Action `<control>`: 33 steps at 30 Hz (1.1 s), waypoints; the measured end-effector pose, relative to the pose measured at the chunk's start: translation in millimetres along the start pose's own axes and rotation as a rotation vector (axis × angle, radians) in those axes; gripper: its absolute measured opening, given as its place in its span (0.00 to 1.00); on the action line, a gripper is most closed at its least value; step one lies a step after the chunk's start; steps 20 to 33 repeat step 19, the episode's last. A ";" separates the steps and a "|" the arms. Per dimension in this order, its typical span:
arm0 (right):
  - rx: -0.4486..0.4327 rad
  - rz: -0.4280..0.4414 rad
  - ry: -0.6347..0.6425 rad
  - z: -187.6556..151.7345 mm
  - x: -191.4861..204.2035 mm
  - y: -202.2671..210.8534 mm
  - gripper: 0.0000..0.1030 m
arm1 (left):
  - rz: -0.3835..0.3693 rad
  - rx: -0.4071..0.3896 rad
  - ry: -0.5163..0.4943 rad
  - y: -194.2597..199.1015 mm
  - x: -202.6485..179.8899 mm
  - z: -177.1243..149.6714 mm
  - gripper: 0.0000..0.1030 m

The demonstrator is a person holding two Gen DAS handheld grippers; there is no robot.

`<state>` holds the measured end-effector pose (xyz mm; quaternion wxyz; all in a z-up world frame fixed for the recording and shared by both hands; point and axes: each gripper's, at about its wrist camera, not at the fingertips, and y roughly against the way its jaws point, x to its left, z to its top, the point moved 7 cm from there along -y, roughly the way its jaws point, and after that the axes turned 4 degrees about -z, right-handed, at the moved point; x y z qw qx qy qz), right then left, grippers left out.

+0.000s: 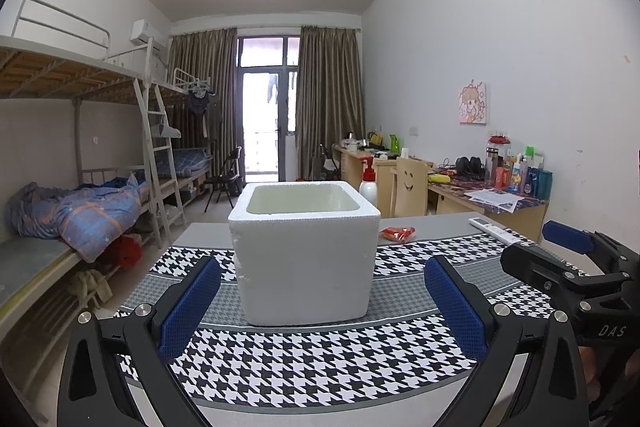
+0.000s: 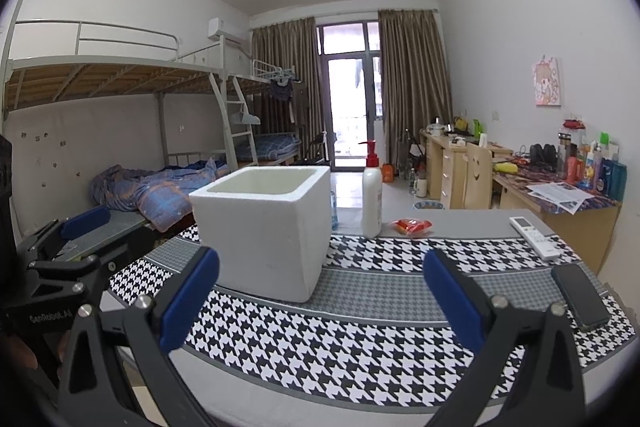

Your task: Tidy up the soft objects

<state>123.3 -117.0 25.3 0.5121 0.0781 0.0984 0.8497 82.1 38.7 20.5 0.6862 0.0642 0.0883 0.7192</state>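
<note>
both claws hang spread with nothing between the pads, the left claw (image 1: 322, 301) facing the white foam box (image 1: 305, 251), the right claw (image 2: 320, 301) just beside it. the box stands open-topped on the houndstooth tabletop (image 2: 360, 339); a small red packet (image 2: 412, 225) lies behind it, near a lotion bottle (image 2: 372, 201).

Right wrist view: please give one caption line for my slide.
Open right gripper faces white foam box, lotion bottle and red packet.
</note>
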 end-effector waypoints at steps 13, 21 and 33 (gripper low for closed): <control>0.010 -0.001 0.007 -0.3 0.5 -1.7 1.00 | 0.002 0.008 0.001 -1.9 0.8 -0.7 0.99; 0.012 0.005 0.003 -0.8 0.8 -2.5 1.00 | 0.004 0.004 0.001 -0.2 2.1 -0.9 0.99; 0.012 0.005 0.003 -0.8 0.8 -2.5 1.00 | 0.004 0.004 0.001 -0.2 2.1 -0.9 0.99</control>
